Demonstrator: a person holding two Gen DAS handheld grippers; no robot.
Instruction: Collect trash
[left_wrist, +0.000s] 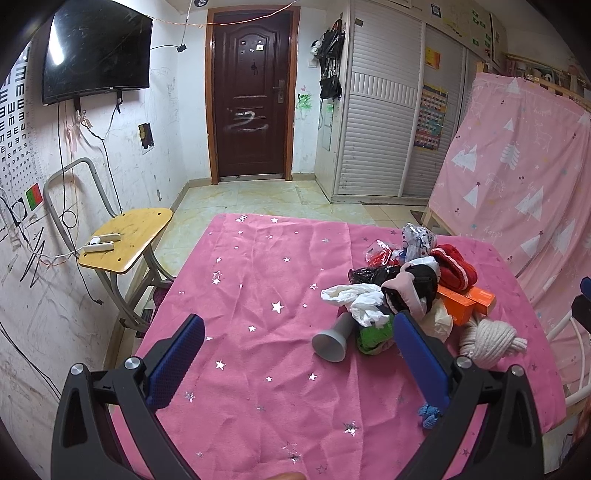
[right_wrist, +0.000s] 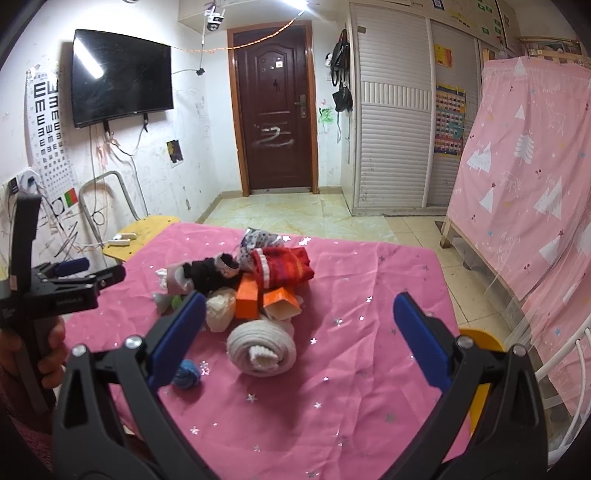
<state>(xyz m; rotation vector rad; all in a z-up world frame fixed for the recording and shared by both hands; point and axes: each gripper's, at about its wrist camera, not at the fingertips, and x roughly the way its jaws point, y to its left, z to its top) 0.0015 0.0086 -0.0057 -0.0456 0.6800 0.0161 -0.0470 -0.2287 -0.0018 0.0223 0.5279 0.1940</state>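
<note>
I've both tongs released, left gripper (left_wrist: 299, 347), right gripper (right_wrist: 299, 332), two orange cartons (right_wrist: 248, 299), one cream rolled sock (right_wrist: 261, 347), crumpled white bag (left_wrist: 364, 301), starry pink cloth (left_wrist: 258, 280)

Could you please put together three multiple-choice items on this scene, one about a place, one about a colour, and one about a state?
1. Where does the rolled white sock lie?
A. On the yellow chair
B. On the pink cloth, at the near edge of the pile
C. On the floor by the door

2. What colour are the boxes in the pile?
A. Orange
B. Blue
C. Green

3. How does the right gripper stand?
A. Shut on the sock
B. Shut on a box
C. Open, holding nothing

Answers:
1. B, since the right wrist view shows the sock resting on the pink cloth just in front of the heap.
2. A, since both boxes show orange faces beside the red knit item.
3. C, since its jaws stand wide apart with the sock lying untouched between them; the left gripper is open too.
</note>
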